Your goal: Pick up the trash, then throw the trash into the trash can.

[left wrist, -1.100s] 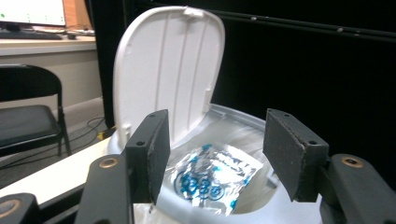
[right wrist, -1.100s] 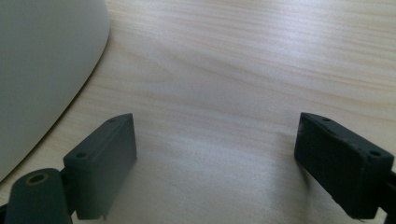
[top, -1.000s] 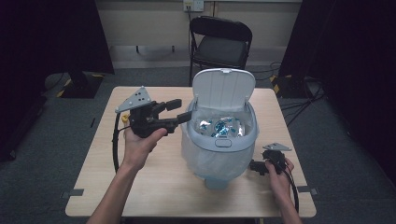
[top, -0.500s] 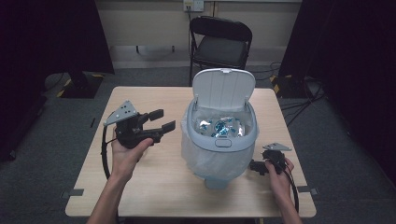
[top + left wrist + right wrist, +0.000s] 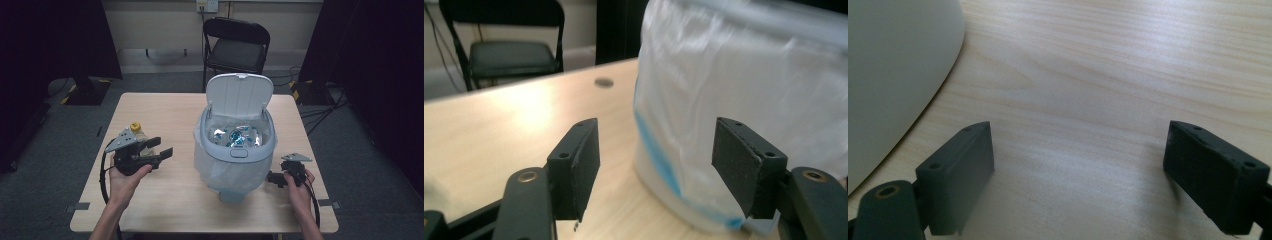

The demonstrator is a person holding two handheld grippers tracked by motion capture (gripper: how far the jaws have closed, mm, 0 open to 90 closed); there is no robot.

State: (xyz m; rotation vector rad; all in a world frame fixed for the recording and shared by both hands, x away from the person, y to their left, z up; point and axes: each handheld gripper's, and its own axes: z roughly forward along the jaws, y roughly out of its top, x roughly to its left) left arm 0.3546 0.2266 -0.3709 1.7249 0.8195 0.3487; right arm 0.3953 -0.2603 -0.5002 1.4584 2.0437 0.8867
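A white bin (image 5: 235, 155) with a clear liner stands mid-table, its lid tipped up at the back. Crumpled shiny wrappers (image 5: 234, 136) lie inside it. My left gripper (image 5: 161, 148) is held low over the table to the bin's left, pointing at it. It is open, its jaws have just closed a little, and nothing is between them. In the left gripper view the left gripper (image 5: 656, 160) faces the lined bin (image 5: 744, 100). My right gripper (image 5: 272, 177) rests at the bin's lower right, open and empty. In the right gripper view, that gripper (image 5: 1080, 170) has the bin's wall (image 5: 893, 75) at its left.
A small bottle with a yellow cap (image 5: 135, 128) stands on the wooden table (image 5: 165, 107) just behind the left gripper. A black folding chair (image 5: 235, 50) stands beyond the far edge. Bare wood lies in front of the right gripper's jaws.
The left hand has drawn back from the bin's rim, going left and down toward the table. The right hand has kept still.
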